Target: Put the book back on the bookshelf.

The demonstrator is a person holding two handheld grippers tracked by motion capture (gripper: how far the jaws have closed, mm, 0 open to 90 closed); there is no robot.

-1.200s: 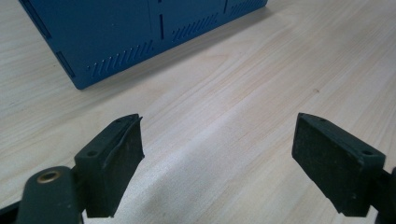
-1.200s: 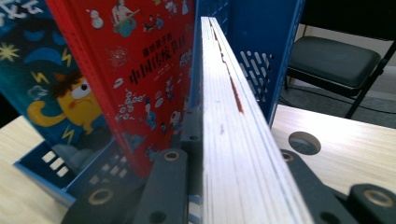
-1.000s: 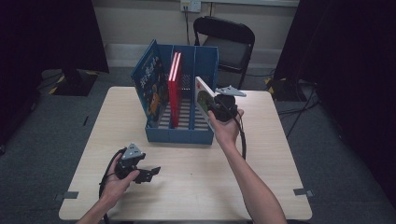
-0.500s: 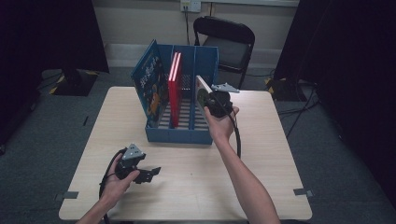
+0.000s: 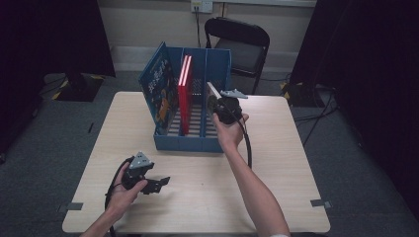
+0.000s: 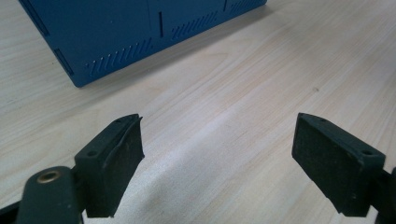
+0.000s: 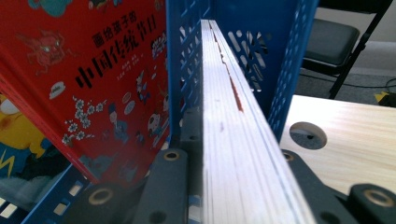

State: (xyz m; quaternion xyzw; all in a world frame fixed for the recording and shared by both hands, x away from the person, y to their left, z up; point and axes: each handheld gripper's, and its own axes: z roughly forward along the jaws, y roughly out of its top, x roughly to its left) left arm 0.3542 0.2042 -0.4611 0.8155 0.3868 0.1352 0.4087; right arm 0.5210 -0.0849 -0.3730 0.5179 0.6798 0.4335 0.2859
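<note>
Right gripper: clenched on a book, page edges toward its camera.
Book: apparently in the rightmost slot of the blue file rack, near the desk's far edge.
Left gripper: released, near the desk's front-left corner.
Red book: middle slot.

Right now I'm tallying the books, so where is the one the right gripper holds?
In the high view the book stands clamped in the right gripper, entering the blue rack's rightmost slot, right of the red book.
</note>
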